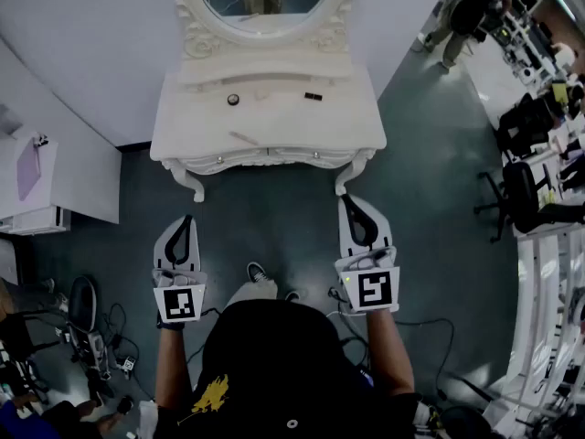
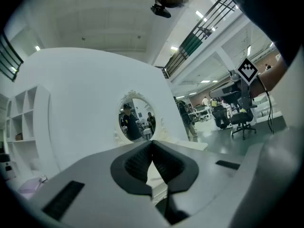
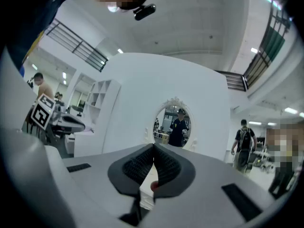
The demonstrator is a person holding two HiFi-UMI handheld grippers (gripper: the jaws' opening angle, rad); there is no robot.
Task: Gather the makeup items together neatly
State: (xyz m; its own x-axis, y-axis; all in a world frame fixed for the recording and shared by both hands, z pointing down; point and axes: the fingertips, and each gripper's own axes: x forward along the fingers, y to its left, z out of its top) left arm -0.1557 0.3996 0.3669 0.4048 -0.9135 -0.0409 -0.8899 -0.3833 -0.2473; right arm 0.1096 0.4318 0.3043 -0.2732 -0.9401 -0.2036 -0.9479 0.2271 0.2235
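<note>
Makeup pieces lie apart on the white bench (image 1: 183, 126): a round black compact (image 1: 233, 100), a small black case (image 1: 313, 96), a pale stick (image 1: 245, 138). Left tongs (image 1: 186, 219) and right tongs (image 1: 348, 203) hover before it, clenched empty.

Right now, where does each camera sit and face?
Head view: on the head, steeply down at the dressing table; forearms, left claw, right claw show.
Left gripper view: on the left claw, along its shut jaws toward the mirror.
Right gripper view: on the right claw, along its shut jaws.
Both gripper views share the mirror.
</note>
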